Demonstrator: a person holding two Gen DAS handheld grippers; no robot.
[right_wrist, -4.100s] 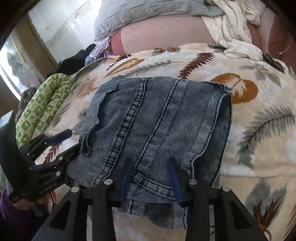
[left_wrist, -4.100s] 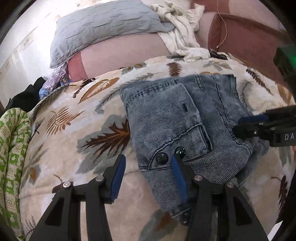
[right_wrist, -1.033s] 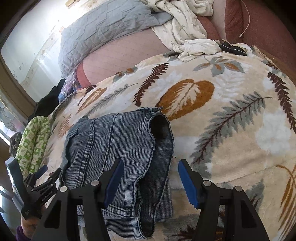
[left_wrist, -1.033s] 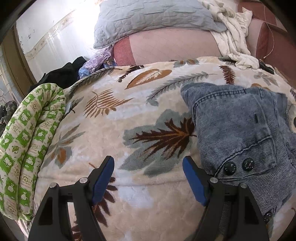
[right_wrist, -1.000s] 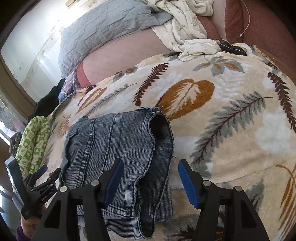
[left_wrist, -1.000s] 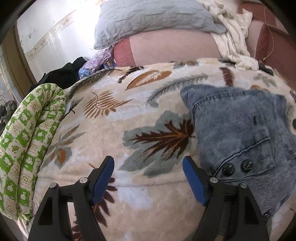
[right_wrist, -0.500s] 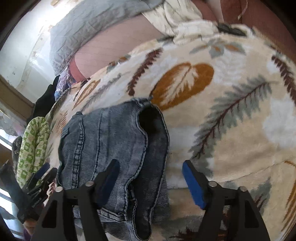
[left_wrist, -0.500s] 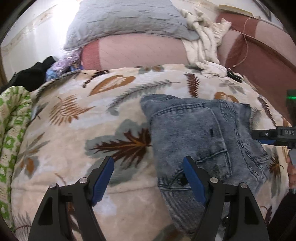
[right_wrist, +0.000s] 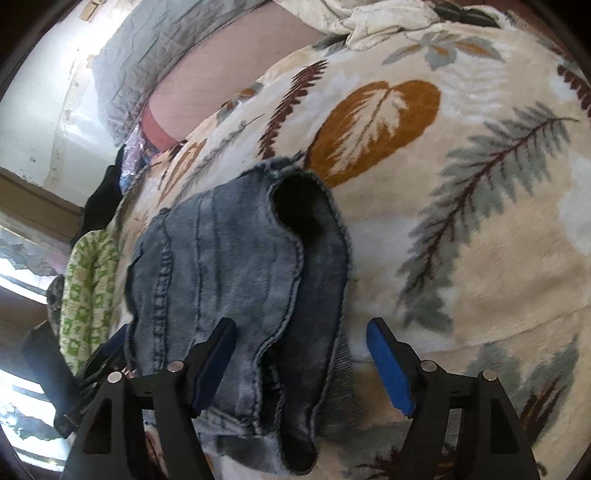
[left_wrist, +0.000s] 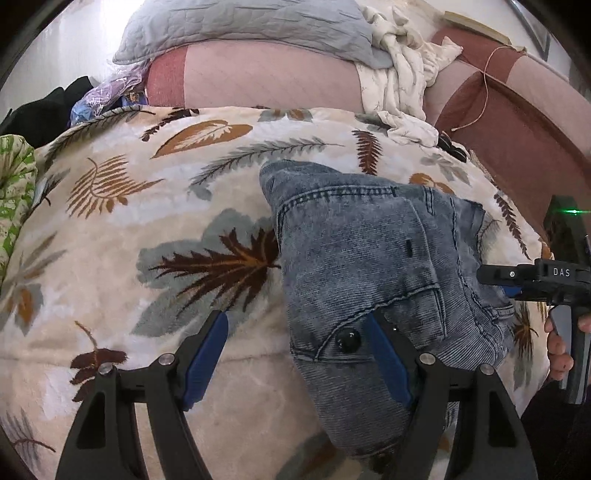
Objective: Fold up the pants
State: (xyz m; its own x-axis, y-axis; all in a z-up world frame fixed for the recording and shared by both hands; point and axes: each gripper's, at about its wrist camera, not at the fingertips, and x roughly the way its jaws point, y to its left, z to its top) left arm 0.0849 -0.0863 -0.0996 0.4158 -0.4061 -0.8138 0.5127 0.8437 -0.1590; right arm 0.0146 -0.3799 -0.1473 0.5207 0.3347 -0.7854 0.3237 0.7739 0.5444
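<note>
The folded blue denim pants [left_wrist: 369, 266] lie in a compact bundle on a leaf-patterned blanket [left_wrist: 155, 229]. My left gripper [left_wrist: 295, 350] is open, straddling the bundle's near left edge by a black button [left_wrist: 347, 339]; its right finger sits over the denim. In the right wrist view the pants [right_wrist: 236, 273] lie with an open leg hole [right_wrist: 299, 206] at the far end. My right gripper [right_wrist: 303, 358] is open, its jaws spanning the bundle's near right edge. The right gripper also shows at the right edge of the left wrist view [left_wrist: 535, 277].
A grey quilted pillow [left_wrist: 243, 26] and a crumpled white cloth [left_wrist: 402, 74] lie on a pink and maroon backrest [left_wrist: 266, 81] behind the blanket. A green patterned roll [right_wrist: 88, 291] and dark clothes [left_wrist: 40, 107] sit at the left edge.
Both grippers have moved back in over the pants. The left one swung right onto the bundle's left edge; the right one tilted down closer to its right edge. Both stay open.
</note>
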